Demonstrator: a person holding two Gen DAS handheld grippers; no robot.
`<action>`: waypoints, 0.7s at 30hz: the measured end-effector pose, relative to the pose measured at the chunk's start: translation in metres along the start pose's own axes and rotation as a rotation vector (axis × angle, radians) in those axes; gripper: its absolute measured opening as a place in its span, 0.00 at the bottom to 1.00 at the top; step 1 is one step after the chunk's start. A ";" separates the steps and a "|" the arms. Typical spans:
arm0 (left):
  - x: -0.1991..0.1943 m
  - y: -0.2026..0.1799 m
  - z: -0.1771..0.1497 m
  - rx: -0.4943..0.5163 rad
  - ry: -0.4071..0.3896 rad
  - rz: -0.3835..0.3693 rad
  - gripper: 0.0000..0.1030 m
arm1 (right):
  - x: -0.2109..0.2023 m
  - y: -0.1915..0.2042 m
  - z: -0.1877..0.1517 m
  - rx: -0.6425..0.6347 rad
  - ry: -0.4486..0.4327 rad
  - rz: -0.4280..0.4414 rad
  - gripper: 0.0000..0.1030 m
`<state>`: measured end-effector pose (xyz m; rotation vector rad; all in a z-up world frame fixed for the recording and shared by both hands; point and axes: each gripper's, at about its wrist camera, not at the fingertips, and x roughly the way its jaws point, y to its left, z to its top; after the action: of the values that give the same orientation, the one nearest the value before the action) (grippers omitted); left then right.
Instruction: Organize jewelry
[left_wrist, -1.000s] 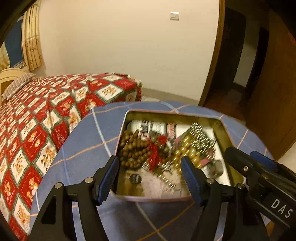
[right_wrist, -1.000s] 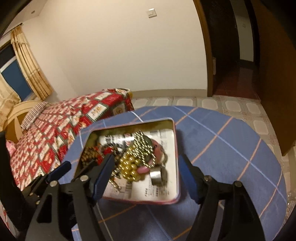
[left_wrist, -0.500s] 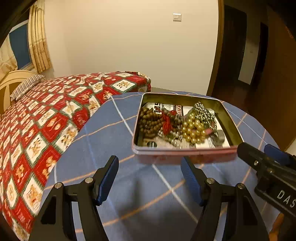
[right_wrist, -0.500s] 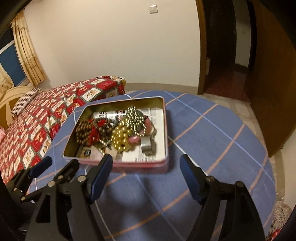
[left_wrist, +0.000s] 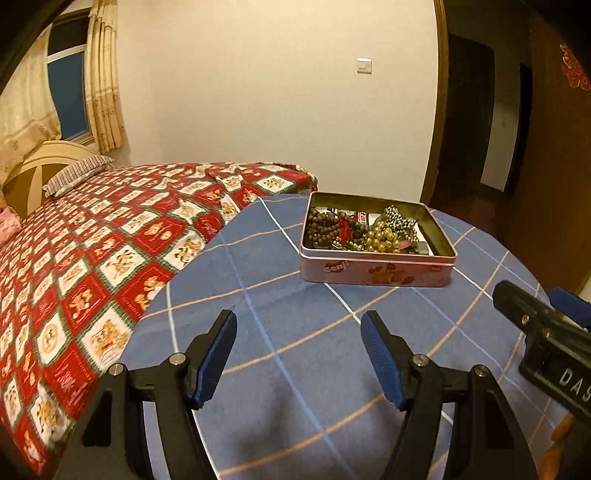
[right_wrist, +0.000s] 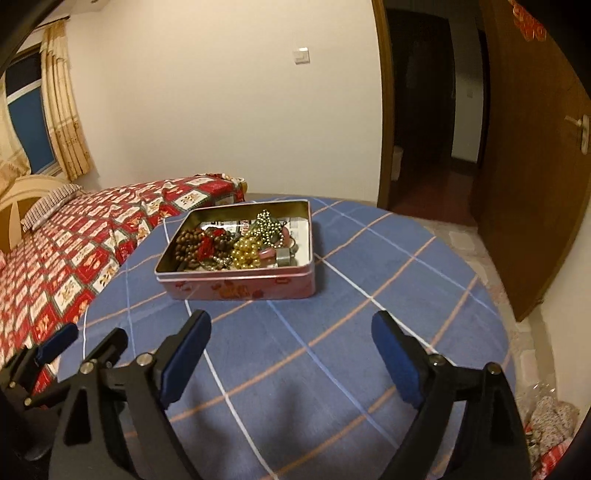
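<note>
Honestly, nothing's sorted yet. The pink tin (right_wrist: 236, 286) sits on the blue checked tablecloth (right_wrist: 332, 332) with the jewelry (right_wrist: 236, 245) piled tangled inside it. Both the left gripper (left_wrist: 298, 354) and right gripper (right_wrist: 291, 360) hover near the tin, spread and empty; the right one's jaws have just been opening wider.

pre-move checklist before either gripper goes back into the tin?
1. Left gripper empty, jaws apart: ok.
2. Right gripper empty; its jaws have just been opening, nothing between them: ok.
3. Pink tin flat on the blue tablecloth, lid off: ok.
4. Brown bead string, gold beads and silver bead chain separable: not ok, heaped together.
5. Path from both grippers to the tin unobstructed: ok.
6. Separate spot for sorted pieces: cannot tell.
</note>
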<state>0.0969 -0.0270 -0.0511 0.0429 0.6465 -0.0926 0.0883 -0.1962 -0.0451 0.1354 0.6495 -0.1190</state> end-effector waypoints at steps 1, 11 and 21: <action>-0.006 0.000 -0.001 -0.003 -0.009 -0.002 0.68 | -0.005 0.001 -0.002 -0.005 -0.007 -0.003 0.90; -0.053 0.007 -0.012 0.006 -0.082 0.001 0.68 | -0.048 0.007 -0.017 -0.017 -0.072 -0.025 0.94; -0.123 0.020 -0.003 -0.031 -0.229 -0.010 0.81 | -0.110 0.015 -0.014 -0.020 -0.203 -0.025 1.00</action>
<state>-0.0003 0.0018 0.0209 -0.0005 0.4189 -0.0957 -0.0049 -0.1717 0.0118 0.0946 0.4502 -0.1478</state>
